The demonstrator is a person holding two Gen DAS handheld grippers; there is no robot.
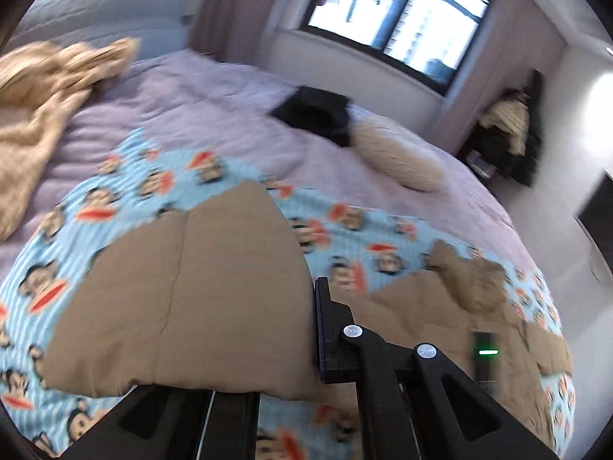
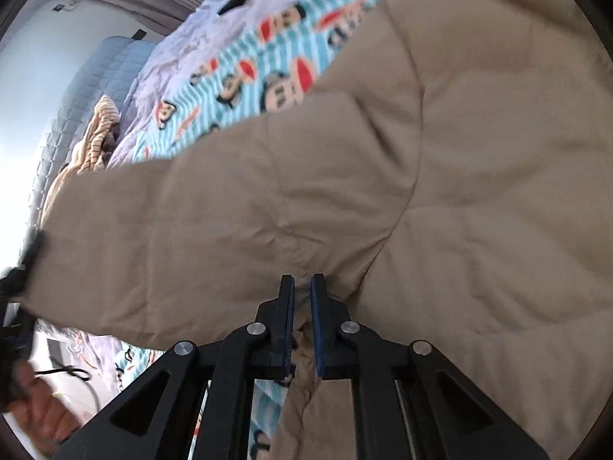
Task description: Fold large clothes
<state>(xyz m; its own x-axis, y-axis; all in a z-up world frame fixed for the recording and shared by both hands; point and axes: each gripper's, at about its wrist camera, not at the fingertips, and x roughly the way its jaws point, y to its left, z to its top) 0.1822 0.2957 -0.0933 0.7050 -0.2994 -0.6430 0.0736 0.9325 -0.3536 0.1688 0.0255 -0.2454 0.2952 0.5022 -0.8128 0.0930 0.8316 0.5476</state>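
Observation:
A tan padded jacket [image 2: 459,153] lies on a blue monkey-print blanket [image 1: 126,176] on the bed. In the left wrist view one sleeve [image 1: 199,287] is raised off the blanket and drapes over my left gripper [image 1: 312,291]. That gripper is shut on the sleeve; only its right finger [image 1: 325,326] shows, the other is hidden behind the cloth. In the right wrist view my right gripper [image 2: 302,281] is shut on a fold of the jacket near the armpit, with cloth pinched between the blue pads [image 2: 315,322]. The sleeve [image 2: 191,230] stretches away to the left.
The lilac bedspread [image 1: 214,115] carries a beige striped garment [image 1: 49,76] at the left, a black garment [image 1: 318,115] and a beige pillow [image 1: 398,153] further back. A window [image 1: 398,11] and a cluttered nightstand [image 1: 502,134] stand beyond. A person's hand [image 2: 34,402] shows at lower left.

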